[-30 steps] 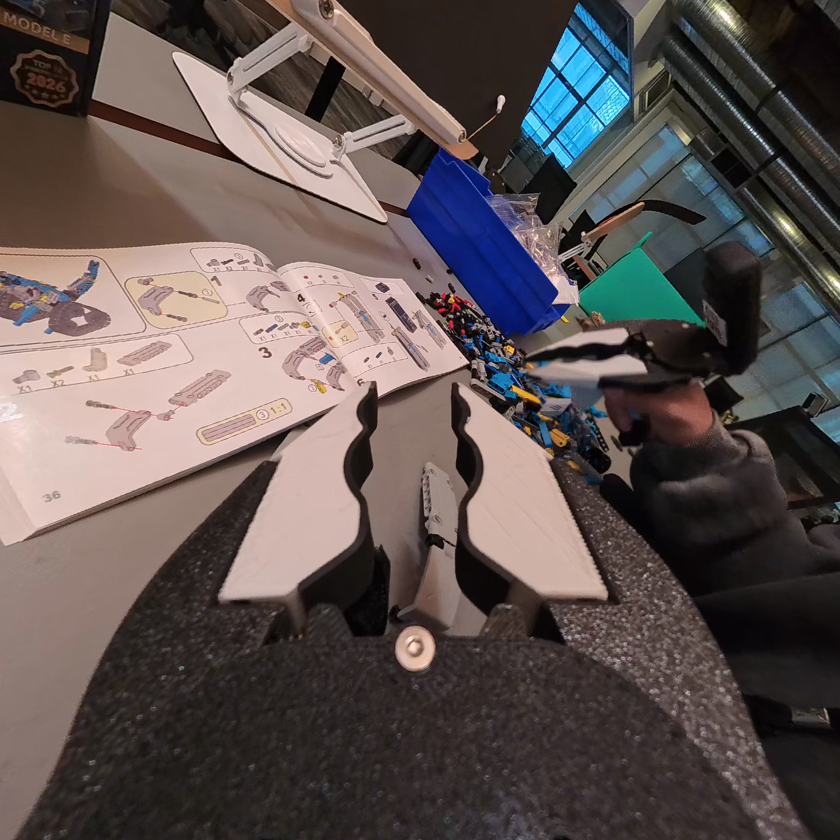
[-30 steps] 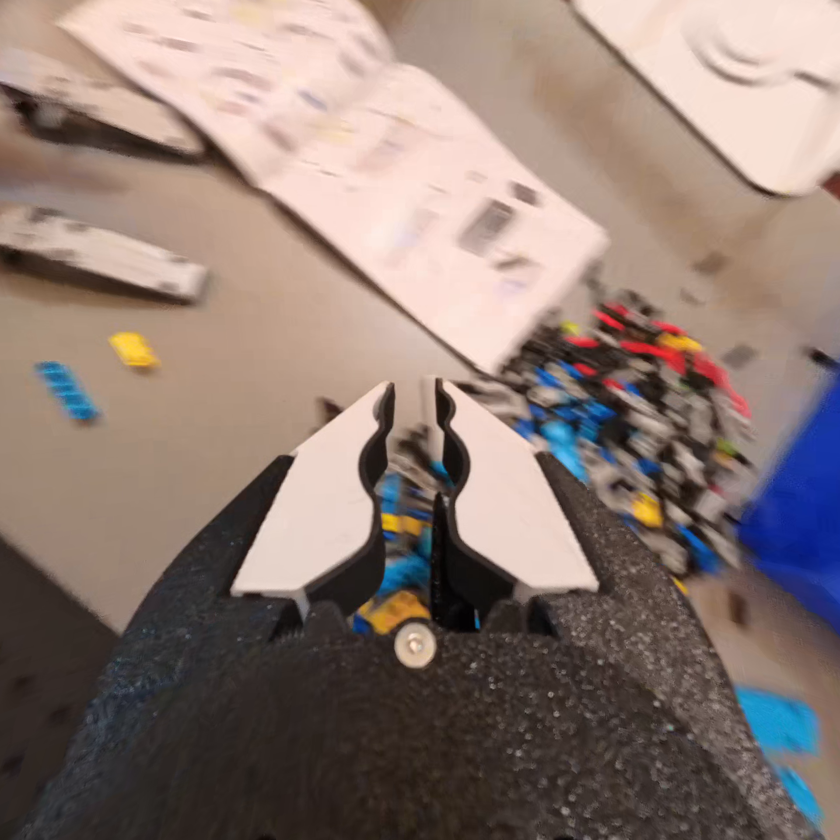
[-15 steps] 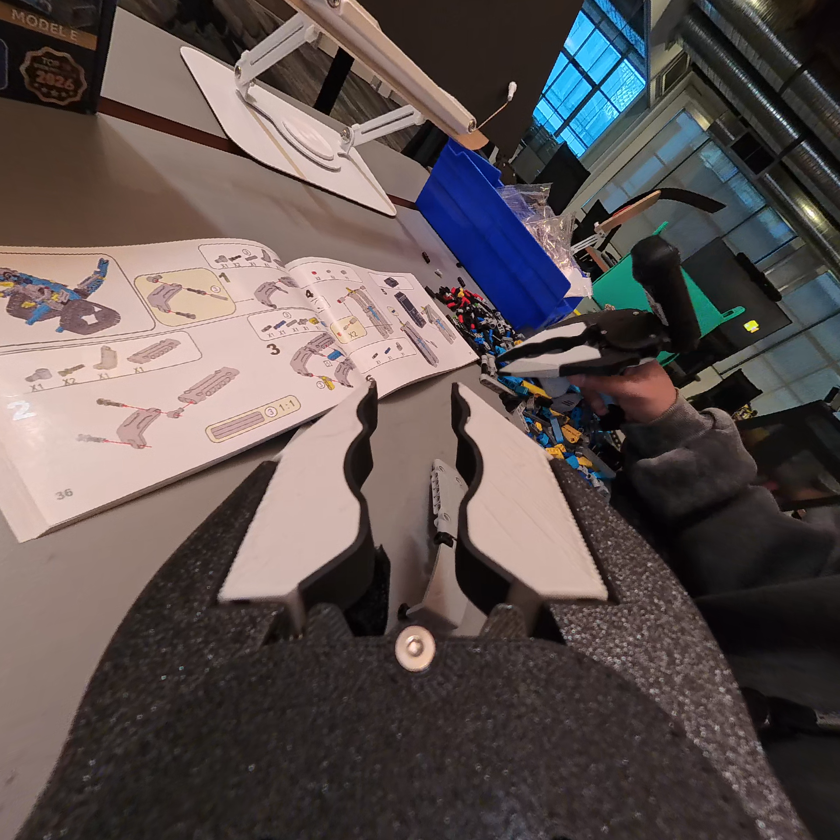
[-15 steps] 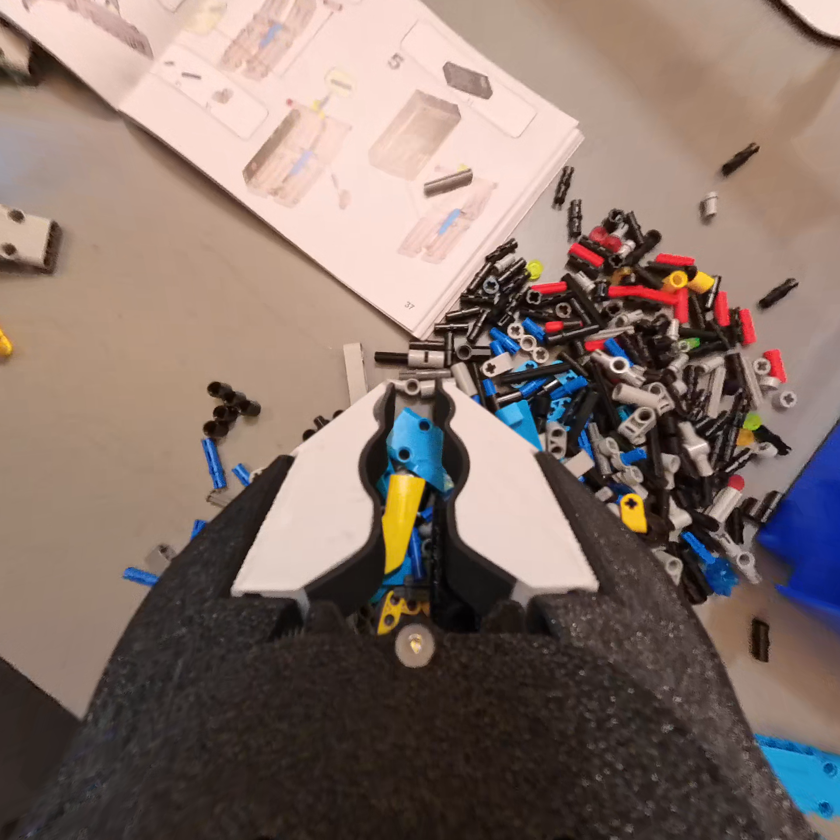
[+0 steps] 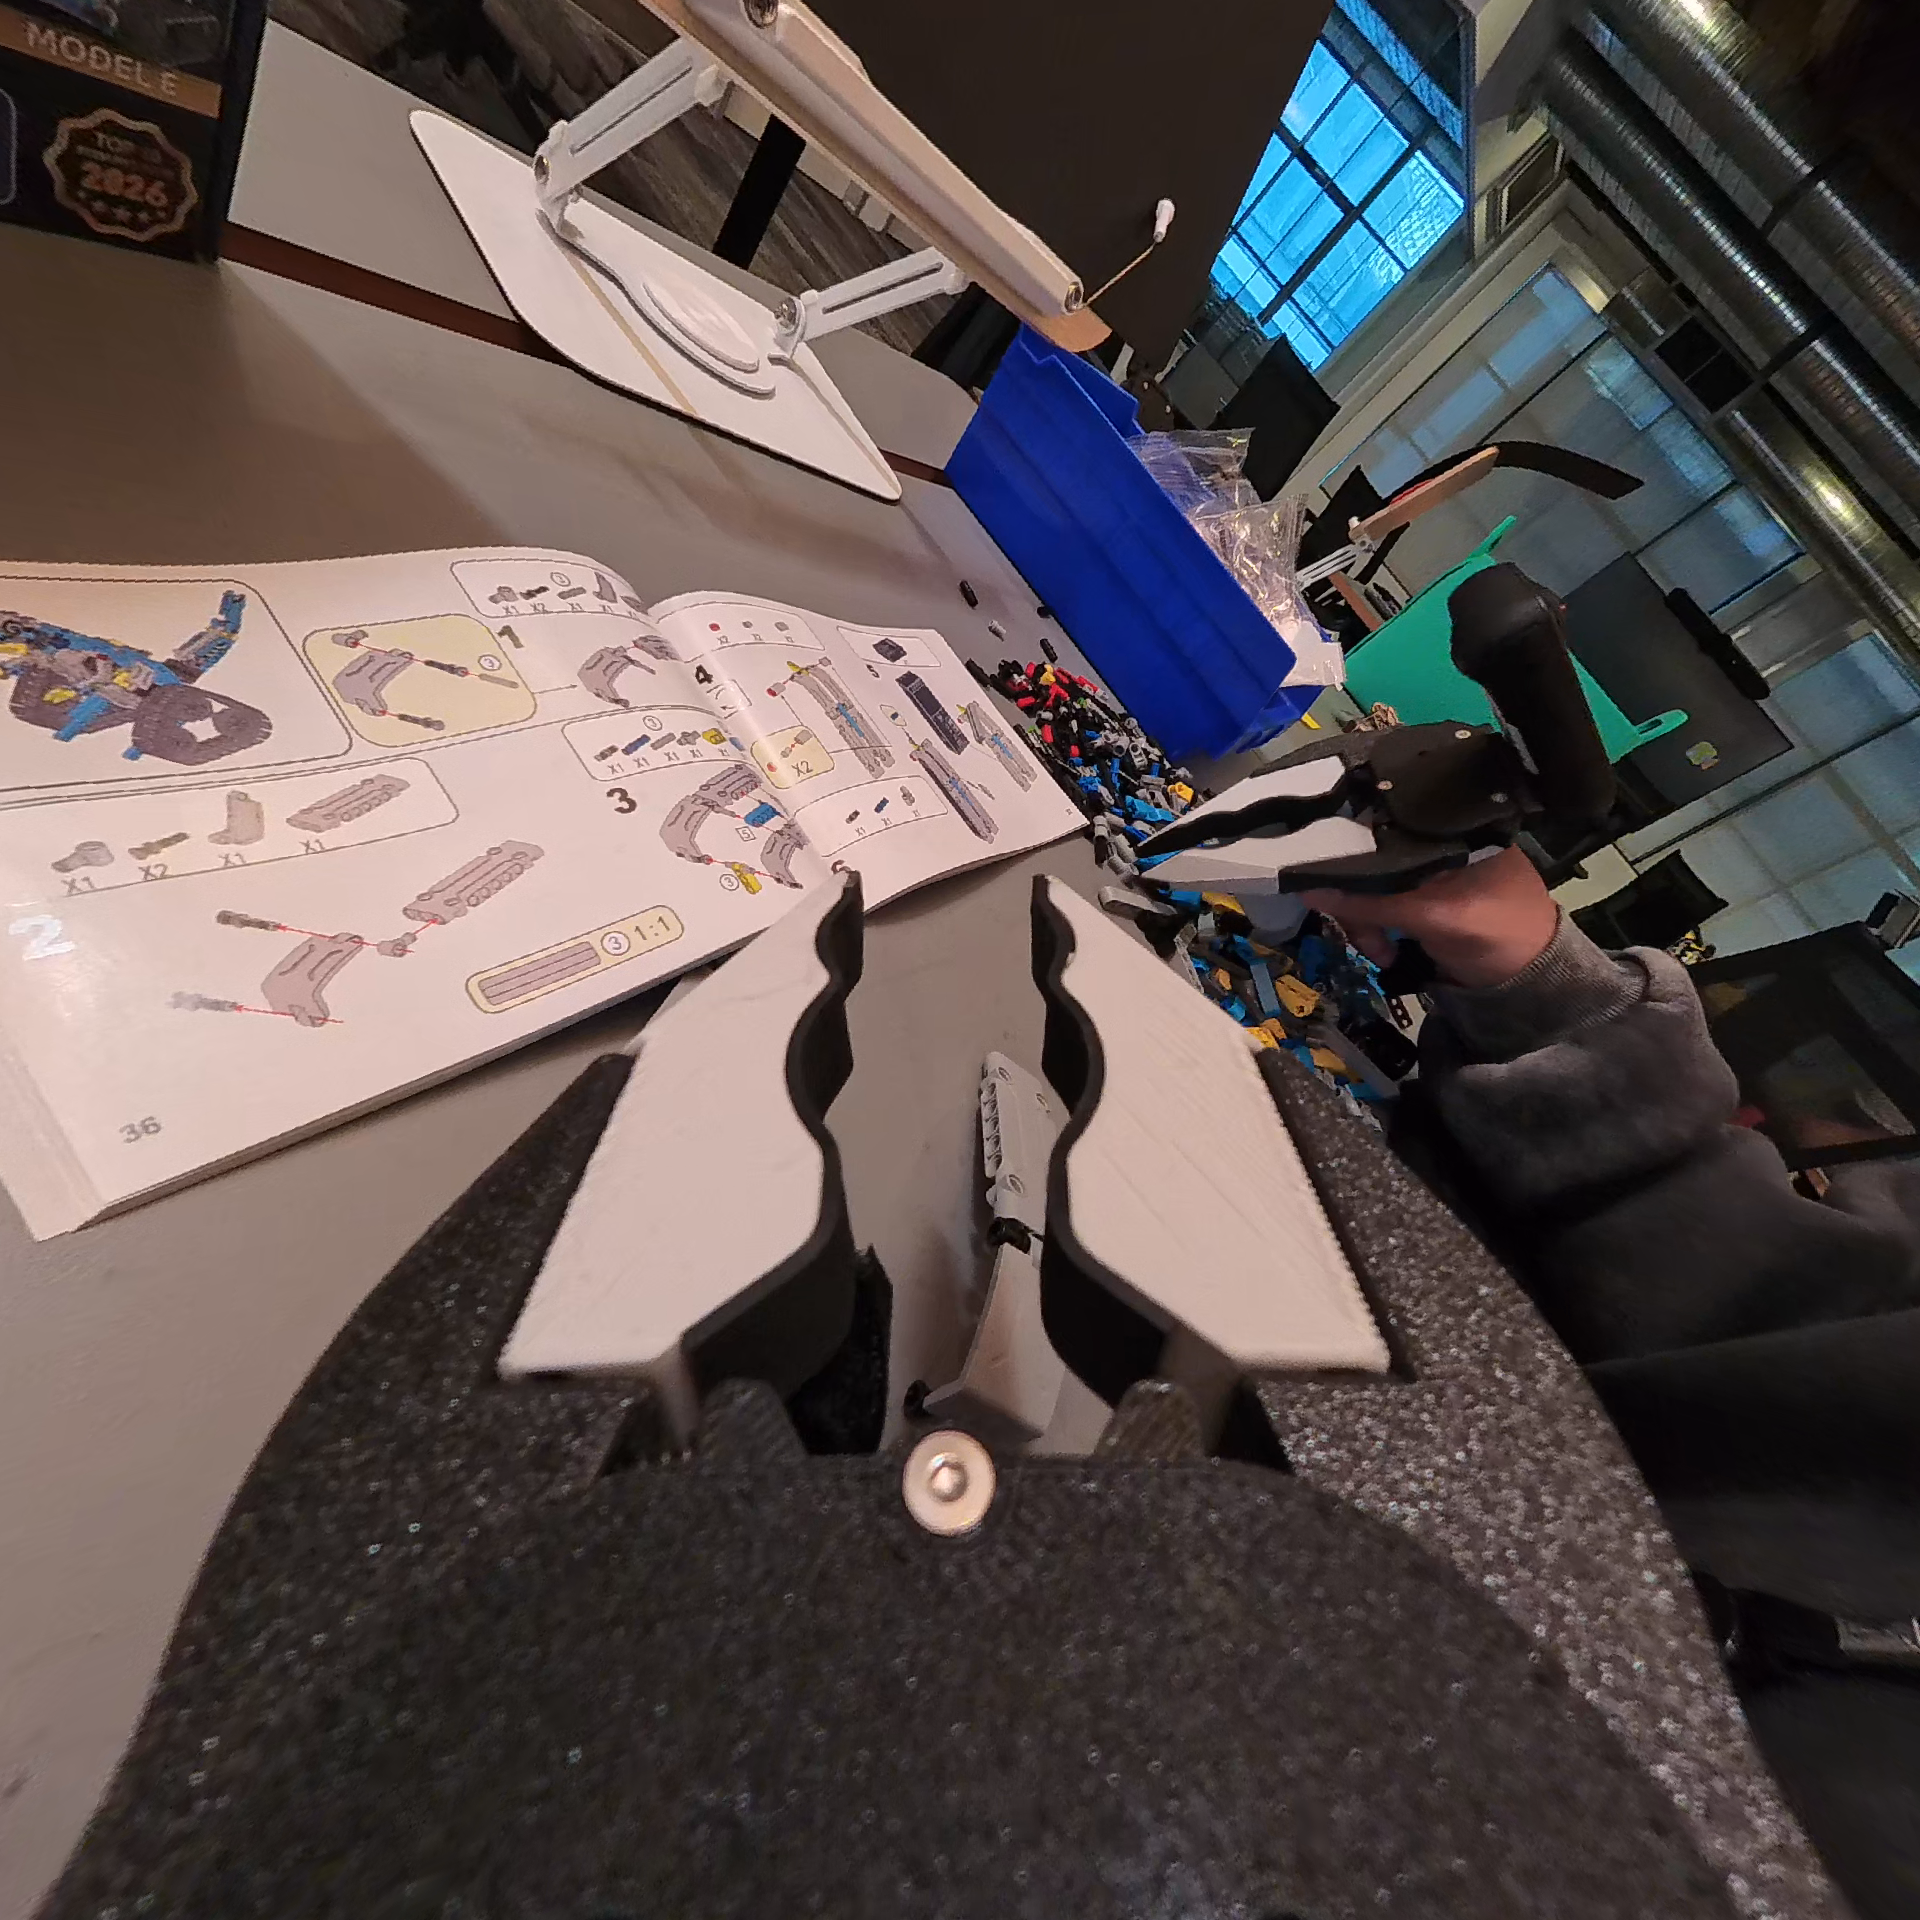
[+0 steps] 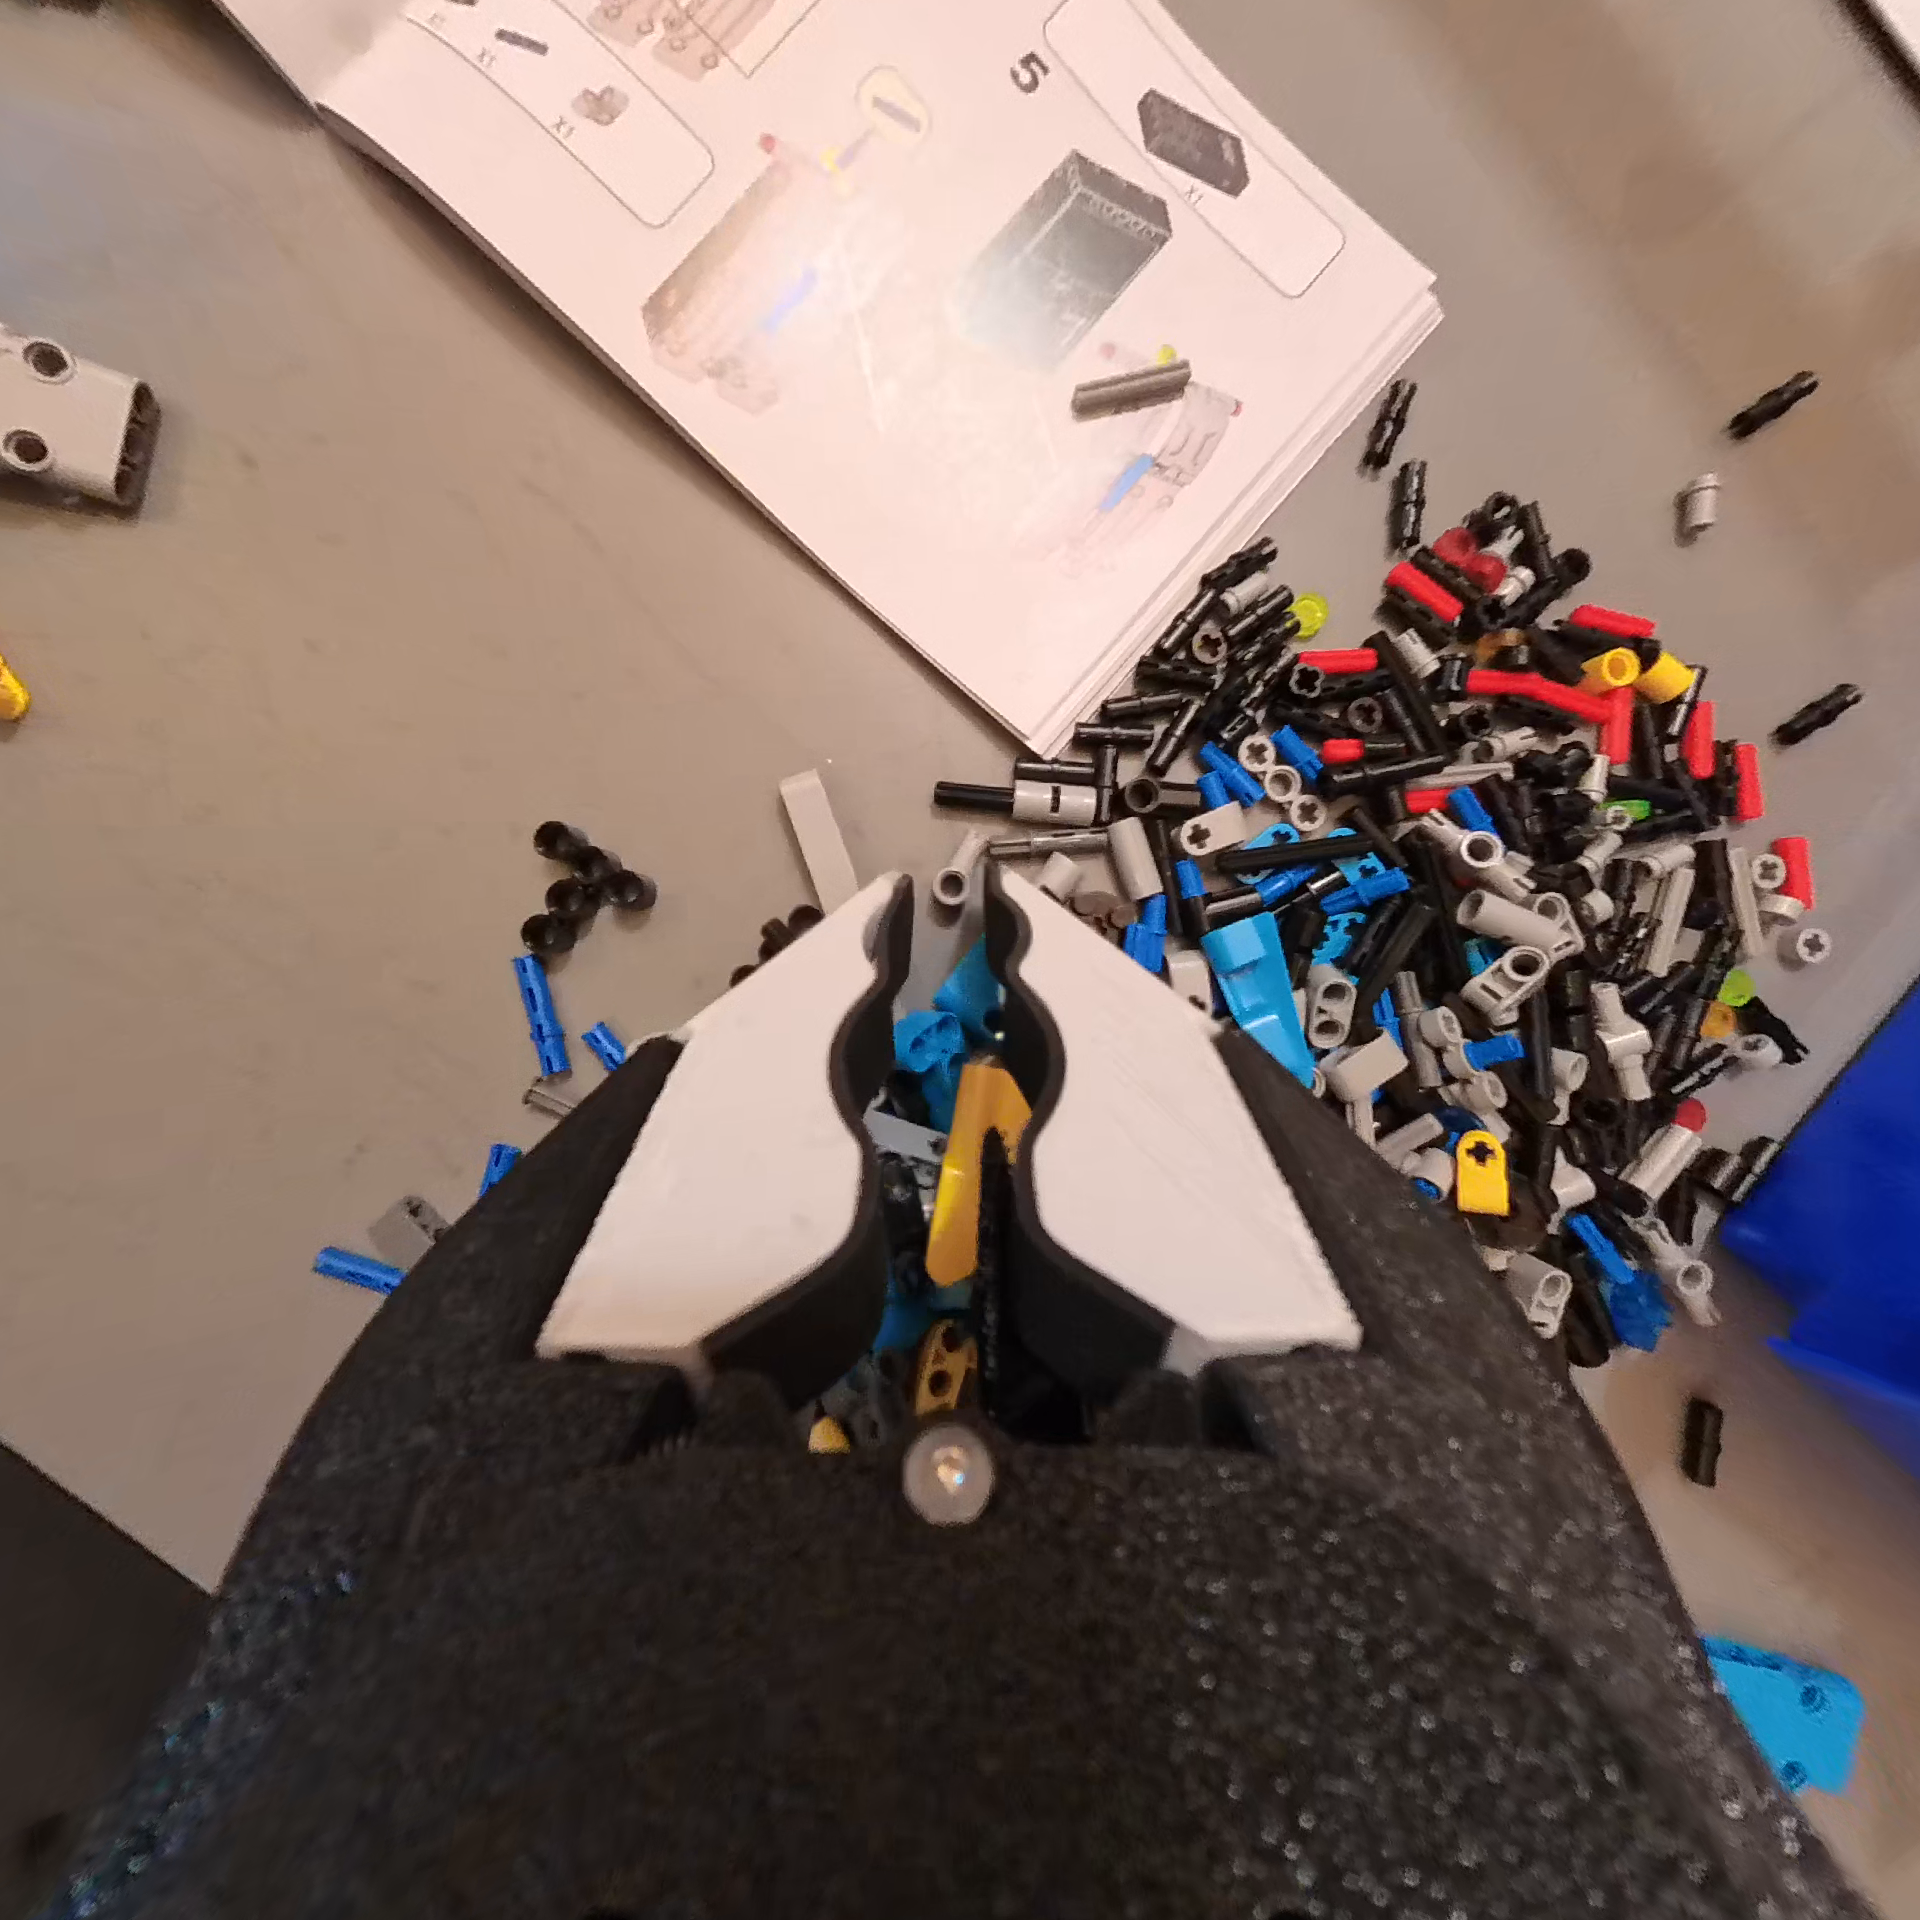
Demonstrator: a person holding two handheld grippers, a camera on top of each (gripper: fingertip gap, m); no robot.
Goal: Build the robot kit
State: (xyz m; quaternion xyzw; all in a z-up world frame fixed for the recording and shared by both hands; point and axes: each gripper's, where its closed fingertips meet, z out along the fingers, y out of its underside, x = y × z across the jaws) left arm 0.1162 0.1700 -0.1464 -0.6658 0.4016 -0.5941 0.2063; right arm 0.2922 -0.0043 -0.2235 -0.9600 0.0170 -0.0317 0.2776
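Observation:
My left gripper (image 5: 945, 894) is open and low over the grey table (image 5: 312, 416). A grey studded beam assembly (image 5: 1003, 1143) lies on the table between its jaws, close to the right finger. My right gripper (image 6: 948, 888) is open only by a narrow gap, its tips at the near edge of a pile of small building parts (image 6: 1455, 883). A small grey connector (image 6: 951, 883) lies just at the tips. A yellow curved part (image 6: 977, 1174) and blue parts lie under the jaws. The right gripper also shows in the left wrist view (image 5: 1143, 862), held by a hand (image 5: 1455, 925).
An open instruction booklet (image 5: 416, 831) lies left of the pile, and it also shows in the right wrist view (image 6: 935, 260). A blue bin (image 5: 1122, 582) stands behind the pile. A white stand (image 5: 675, 312) and a dark box (image 5: 104, 125) sit at the back. A grey block (image 6: 73, 426) and loose pins lie to the left. The gap from one gripper's tips to the other's is roughly 25 centimeters.
My right gripper has swung over and dropped down to the near edge of the parts pile, its jaws a little narrower. My left gripper has barely moved.

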